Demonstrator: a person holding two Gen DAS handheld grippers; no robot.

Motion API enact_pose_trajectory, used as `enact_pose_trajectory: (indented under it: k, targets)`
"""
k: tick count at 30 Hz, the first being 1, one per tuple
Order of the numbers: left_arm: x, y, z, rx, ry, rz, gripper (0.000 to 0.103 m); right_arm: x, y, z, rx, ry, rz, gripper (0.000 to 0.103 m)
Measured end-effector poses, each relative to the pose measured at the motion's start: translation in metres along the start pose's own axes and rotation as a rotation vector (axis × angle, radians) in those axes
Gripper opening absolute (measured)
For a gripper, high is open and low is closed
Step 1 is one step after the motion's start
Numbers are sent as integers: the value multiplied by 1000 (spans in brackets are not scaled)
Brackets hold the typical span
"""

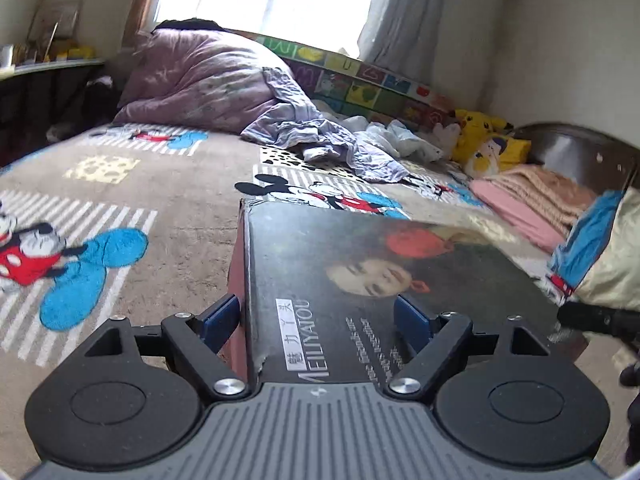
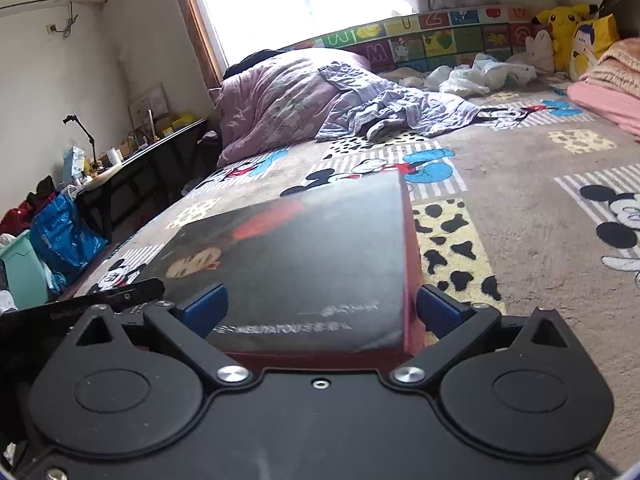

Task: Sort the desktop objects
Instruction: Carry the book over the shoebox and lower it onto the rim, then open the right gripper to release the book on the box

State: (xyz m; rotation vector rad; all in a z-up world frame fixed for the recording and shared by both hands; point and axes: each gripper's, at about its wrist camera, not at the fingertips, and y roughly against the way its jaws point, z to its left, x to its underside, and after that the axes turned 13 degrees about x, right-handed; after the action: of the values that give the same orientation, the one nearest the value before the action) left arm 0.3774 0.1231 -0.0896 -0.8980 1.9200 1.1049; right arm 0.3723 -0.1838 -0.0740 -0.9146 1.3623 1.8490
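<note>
**Two grippers at a flat printed box on a bed**

Left wrist view: the left gripper [image 1: 318, 318] has its blue fingers [image 1: 218, 320] spread wide, one beside the box's [image 1: 360, 280] red left wall, the other lying over the lid. The lid, at lower centre, is dark, printed with a face and "MEILIYATOU". The lid is on; any contents are hidden. Whether the pads press the box cannot be told.

Right wrist view: the right gripper [image 2: 320, 310] likewise stands spread, its fingers [image 2: 438, 312] flanking the box's [image 2: 304, 264] right corner, one over the lid, one beside the red wall.

The box lies on a cartoon-print bedspread [image 1: 180, 208]. At left edge of the right view, a teal bin [image 2: 22, 272] and a blue bag [image 2: 60, 236] stand on the floor; their contents are unclear. A Pikachu plush [image 2: 562, 26] sits at upper right.
</note>
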Motion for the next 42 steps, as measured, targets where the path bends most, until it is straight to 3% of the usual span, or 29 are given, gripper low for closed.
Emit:
enact_pose_trajectory:
  k: [12, 20, 29, 34, 40, 42]
  targets:
    - [2, 10, -15, -24, -64, -8, 84, -1, 8, 8, 14, 86, -44, 102]
    - [16, 41, -42, -77, -105, 49, 84, 9, 32, 14, 49, 138, -14, 102]
    - [37, 89, -72, -125, -50, 65, 84, 24, 77, 20, 108, 173, 42, 102]
    - [49, 114, -87, -138, -4, 68, 84, 31, 107, 21, 133, 172, 37, 102]
    - [64, 140, -107, -144, 28, 66, 84, 37, 141, 23, 227, 182, 10, 102]
    - [69, 147, -115, -151, 31, 70, 84, 38, 149, 17, 212, 153, 20, 102]
